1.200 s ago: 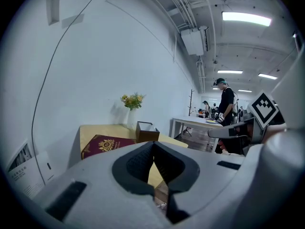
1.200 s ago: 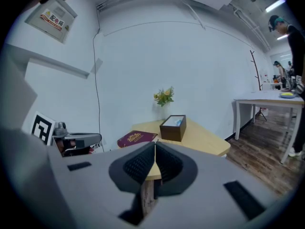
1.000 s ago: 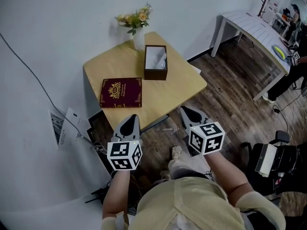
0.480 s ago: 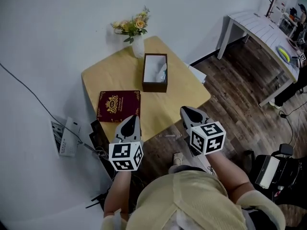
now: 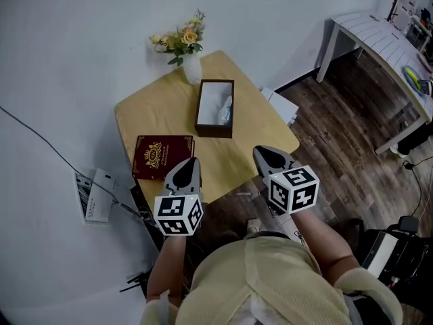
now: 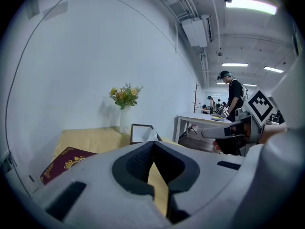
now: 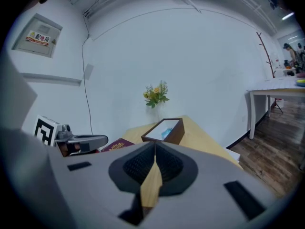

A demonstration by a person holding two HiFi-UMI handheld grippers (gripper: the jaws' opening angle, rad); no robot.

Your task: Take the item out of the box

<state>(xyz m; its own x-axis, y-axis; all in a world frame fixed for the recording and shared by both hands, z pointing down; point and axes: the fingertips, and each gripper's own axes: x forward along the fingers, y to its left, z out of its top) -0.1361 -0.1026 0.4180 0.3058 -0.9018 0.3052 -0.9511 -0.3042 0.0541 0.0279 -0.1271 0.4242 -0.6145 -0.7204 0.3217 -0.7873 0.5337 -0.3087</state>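
Observation:
A dark brown open box (image 5: 215, 108) stands on the small wooden table (image 5: 260, 124), with a white and light-blue item (image 5: 224, 107) inside it. The box also shows ahead in the left gripper view (image 6: 141, 133) and the right gripper view (image 7: 167, 130). My left gripper (image 5: 186, 168) is shut and empty, hovering over the near table edge by the maroon book (image 5: 161, 156). My right gripper (image 5: 266, 156) is shut and empty too, at the table's near right edge. Both are well short of the box.
A white vase of flowers (image 5: 184, 47) stands behind the box against the wall. A power strip and papers (image 5: 93, 195) lie on the floor at the left, with a cable up the wall. A white table (image 5: 379, 36) stands at the far right, where a person (image 6: 233, 93) is.
Both grippers have come closer to the table; the left one now reaches the book's near edge. Their jaws stay shut. Nothing on the table has moved.

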